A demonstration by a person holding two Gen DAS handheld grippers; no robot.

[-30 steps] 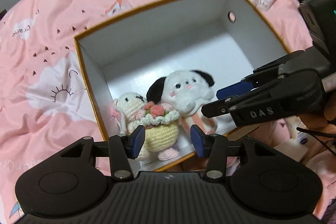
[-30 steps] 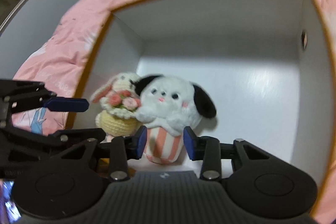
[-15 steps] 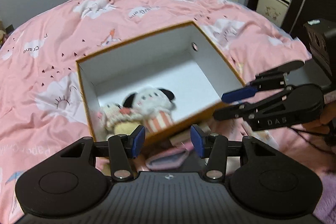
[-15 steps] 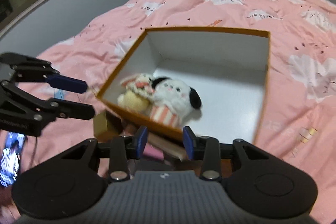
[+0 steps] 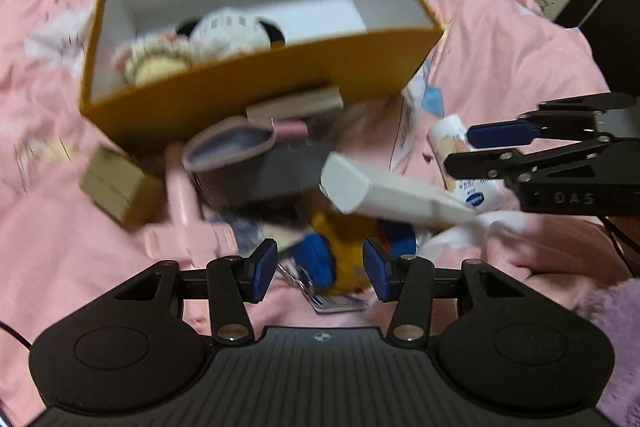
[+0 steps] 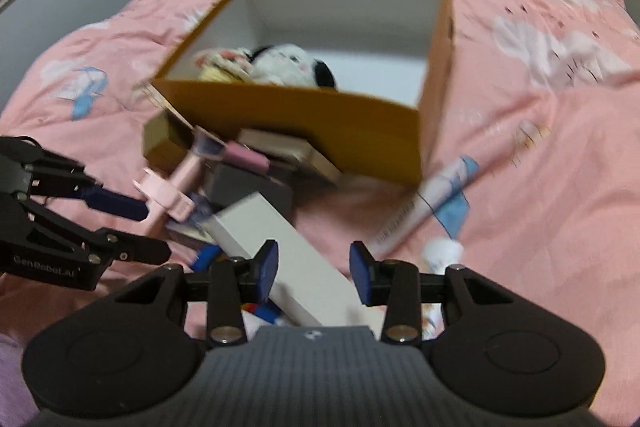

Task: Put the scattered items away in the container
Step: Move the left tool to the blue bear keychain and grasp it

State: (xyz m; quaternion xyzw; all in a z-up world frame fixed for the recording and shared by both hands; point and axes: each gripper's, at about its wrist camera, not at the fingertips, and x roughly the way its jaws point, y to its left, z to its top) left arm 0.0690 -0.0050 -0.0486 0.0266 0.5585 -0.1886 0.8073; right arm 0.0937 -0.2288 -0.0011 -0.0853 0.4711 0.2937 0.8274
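Between right claw [image 6: 313, 269] fingers, white box [image 6: 296, 263]

Both handheld tools are matte black. The left gripper [image 5: 320, 265] has a ribbed housing, two round side discs, silver pivot screws and blue pads on its fingers [image 5: 262, 269]. The right gripper [image 6: 313, 269] is built alike; from the other camera its side reads "DAS". "GenRobot.AI" is printed on the left one's linkage. A fluffy lilac sleeve [image 5: 612, 319] shows at four o'clock, with a thin black cable nearby.
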